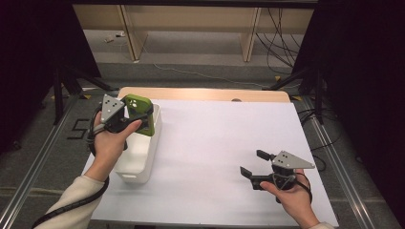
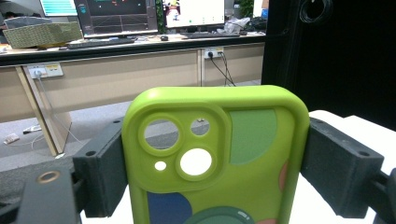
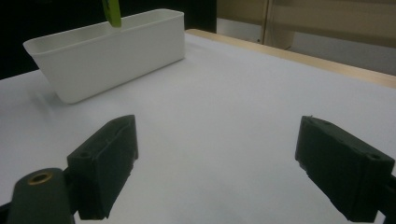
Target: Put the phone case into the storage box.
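phone case [image 1: 139, 113] above bin [image 1: 138, 157]

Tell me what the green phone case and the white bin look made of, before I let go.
Phone case, clamped between the left gripper pads: probably soft silicone or rubbery plastic, matte, with rounded moulded edges, a raised camera surround and flat coloured patches. White bin: likely rigid moulded plastic, smooth with a slight sheen, thin even walls and a rolled rim. Neither can be confirmed by look alone.

light: dim room, bright tabletop | shadows: soft | focus: slightly soft
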### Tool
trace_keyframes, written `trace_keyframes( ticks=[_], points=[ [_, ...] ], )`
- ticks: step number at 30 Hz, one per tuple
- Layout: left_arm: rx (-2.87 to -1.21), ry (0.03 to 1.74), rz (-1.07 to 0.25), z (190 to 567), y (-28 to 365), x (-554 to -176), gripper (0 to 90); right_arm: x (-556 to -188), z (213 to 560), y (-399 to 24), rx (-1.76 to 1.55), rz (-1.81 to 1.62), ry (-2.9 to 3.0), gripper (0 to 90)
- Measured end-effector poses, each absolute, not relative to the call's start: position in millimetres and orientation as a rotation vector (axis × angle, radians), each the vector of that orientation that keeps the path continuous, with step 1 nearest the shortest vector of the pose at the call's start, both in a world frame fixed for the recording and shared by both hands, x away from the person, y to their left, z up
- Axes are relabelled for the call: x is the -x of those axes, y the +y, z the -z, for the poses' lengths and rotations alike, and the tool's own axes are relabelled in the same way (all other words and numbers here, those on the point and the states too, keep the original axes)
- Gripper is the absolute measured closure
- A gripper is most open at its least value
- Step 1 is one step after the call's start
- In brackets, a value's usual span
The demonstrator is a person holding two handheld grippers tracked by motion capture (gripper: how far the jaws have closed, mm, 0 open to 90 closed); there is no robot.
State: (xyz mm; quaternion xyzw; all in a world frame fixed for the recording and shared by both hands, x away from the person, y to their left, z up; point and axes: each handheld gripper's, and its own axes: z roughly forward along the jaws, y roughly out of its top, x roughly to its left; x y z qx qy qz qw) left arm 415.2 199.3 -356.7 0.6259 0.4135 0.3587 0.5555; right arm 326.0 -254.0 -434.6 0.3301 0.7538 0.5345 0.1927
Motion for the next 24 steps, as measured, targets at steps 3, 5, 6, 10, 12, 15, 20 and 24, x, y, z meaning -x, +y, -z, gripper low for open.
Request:
trace_keyframes(
  ticks=[3, 5, 6, 10, 12, 15, 20, 24],
  points=[
    [-1.479, 0.983, -0.849, 357, 200, -417, 16.3, -326, 435, -254, -0.929, -1.497, 2.118, 14.3],
    [-1.484, 0.985, -0.850, 357, 201, -419, 16.3, -326, 435, -254, -0.931, -1.495, 2.118, 14.3],
    [-1.485, 0.987, -0.851, 357, 201, -419, 16.3, -326, 435, -254, -0.933, -1.495, 2.118, 14.3],
    [-1.491, 0.995, -0.854, 358, 202, -422, 16.3, -326, 435, -254, -0.932, -1.497, 2.119, 14.3],
    [-1.492, 0.999, -0.855, 358, 203, -423, 16.3, -326, 435, -254, -0.933, -1.498, 2.118, 14.3],
    [-1.495, 1.006, -0.857, 358, 204, -425, 16.3, -326, 435, -254, -0.933, -1.497, 2.119, 14.3],
    [-1.501, 1.007, -0.857, 356, 203, -428, 16.3, -326, 435, -254, -0.932, -1.497, 2.118, 14.3],
    [-1.510, 1.010, -0.857, 356, 203, -431, 16.3, -326, 436, -254, -0.931, -1.497, 2.120, 14.3]
  ],
)
